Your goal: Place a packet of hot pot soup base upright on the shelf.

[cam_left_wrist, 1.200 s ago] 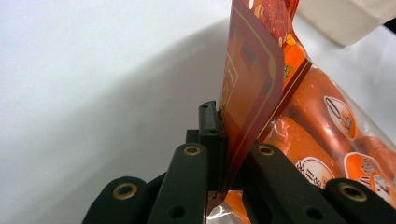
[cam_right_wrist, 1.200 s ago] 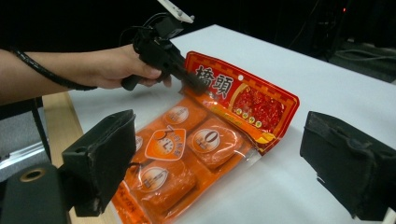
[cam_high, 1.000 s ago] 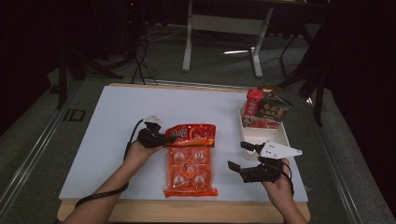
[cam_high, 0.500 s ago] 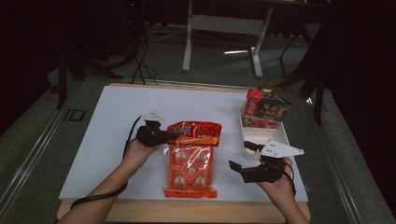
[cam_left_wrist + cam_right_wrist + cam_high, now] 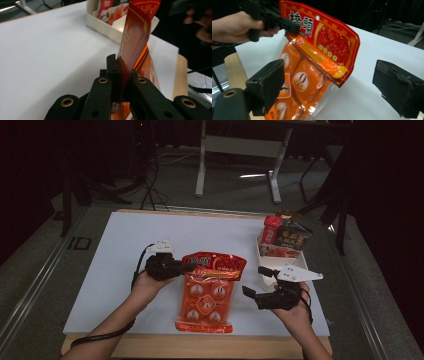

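Note:
An orange and red snack pouch (image 5: 205,295) lies in the middle of the white table top (image 5: 100,270), its top end raised off the surface. My left gripper (image 5: 182,266) is shut on the pouch's top left corner (image 5: 135,37), and the jaws (image 5: 120,67) pinch the foil edge. My right gripper (image 5: 256,281) hangs just right of the pouch, open, its jaws having just widened. In the right gripper view the pouch (image 5: 319,50) stands beyond the spread jaws (image 5: 332,85) without touching the pads, and the left gripper (image 5: 287,25) grips the pouch's corner.
A white tray (image 5: 265,275) with red and dark snack packets (image 5: 287,237) sits at the table's right side, just behind my right gripper. The wooden table edge (image 5: 200,347) runs along the front. A desk frame (image 5: 240,150) stands on the floor beyond.
My left gripper has risen with the pouch's top corner, so the pouch's upper end now stands higher off the table. The right hand has stayed in place.

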`<state>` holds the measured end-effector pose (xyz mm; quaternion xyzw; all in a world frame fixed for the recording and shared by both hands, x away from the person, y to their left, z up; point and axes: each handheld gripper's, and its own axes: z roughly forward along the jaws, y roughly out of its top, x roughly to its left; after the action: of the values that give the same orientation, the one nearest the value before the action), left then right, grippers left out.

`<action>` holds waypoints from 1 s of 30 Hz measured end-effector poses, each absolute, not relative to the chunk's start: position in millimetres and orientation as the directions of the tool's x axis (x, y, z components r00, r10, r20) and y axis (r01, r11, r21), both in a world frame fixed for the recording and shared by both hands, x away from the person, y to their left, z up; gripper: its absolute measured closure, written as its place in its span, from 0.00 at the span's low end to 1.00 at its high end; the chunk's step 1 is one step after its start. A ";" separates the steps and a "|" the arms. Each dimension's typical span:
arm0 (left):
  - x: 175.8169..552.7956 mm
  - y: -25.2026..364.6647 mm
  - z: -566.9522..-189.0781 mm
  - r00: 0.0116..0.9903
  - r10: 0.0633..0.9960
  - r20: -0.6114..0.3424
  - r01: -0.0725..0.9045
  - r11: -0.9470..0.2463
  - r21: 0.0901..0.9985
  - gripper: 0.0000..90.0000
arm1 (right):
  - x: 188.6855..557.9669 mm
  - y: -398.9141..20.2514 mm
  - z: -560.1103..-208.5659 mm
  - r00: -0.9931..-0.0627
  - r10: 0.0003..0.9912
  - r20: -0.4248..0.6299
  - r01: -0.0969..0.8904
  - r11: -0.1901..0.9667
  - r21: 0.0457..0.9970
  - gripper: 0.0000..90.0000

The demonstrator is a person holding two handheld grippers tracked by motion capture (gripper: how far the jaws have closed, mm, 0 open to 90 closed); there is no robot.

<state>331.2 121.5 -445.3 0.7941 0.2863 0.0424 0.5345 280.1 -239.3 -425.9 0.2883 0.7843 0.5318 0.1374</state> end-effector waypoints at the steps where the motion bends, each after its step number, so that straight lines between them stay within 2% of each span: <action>1: 329.7 121.4 -444.4 0.845 0.479 -0.238 0.395 -0.258 0.882 0.99 | 281.5 -238.8 -426.6 -0.794 0.600 0.096 0.309 0.263 0.914 0.12; 7: 321.0 119.8 -439.0 0.877 0.412 -0.247 0.361 -0.226 0.905 0.99 | 290.3 -232.9 -431.9 -0.802 0.588 0.107 0.317 0.266 0.910 0.13; 12: 312.2 117.2 -433.6 0.899 0.375 -0.225 0.323 -0.223 0.920 0.99 | 301.4 -221.9 -440.8 -0.827 0.536 0.167 0.353 0.266 0.897 0.19; 14: 309.4 116.1 -432.4 0.902 0.367 -0.225 0.319 -0.220 0.922 0.99 | 302.3 -220.0 -444.2 -0.843 0.509 0.177 0.356 0.281 0.891 0.28; 19: 304.2 113.4 -429.2 0.907 0.369 -0.201 0.299 -0.230 0.926 0.99 | 304.5 -217.6 -451.4 -0.877 0.431 0.212 0.371 0.328 0.869 0.64; 22: 304.7 114.4 -429.8 0.904 0.379 -0.199 0.300 -0.233 0.925 0.99 | 302.3 -213.5 -452.4 -0.891 0.399 0.215 0.362 0.342 0.867 0.71; 27: 305.7 116.7 -432.0 0.902 0.376 -0.209 0.308 -0.225 0.924 0.98 | 303.6 -216.1 -451.8 -0.892 0.360 0.272 0.392 0.319 0.863 0.89; 30: 305.4 117.0 -431.1 0.904 0.375 -0.204 0.304 -0.232 0.924 0.98 | 302.1 -215.6 -449.5 -0.894 0.361 0.265 0.387 0.327 0.862 0.98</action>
<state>305.4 117.0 -431.1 0.7841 0.2167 0.0305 0.5808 302.1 -215.6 -449.5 0.2297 0.8145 0.5326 -0.0124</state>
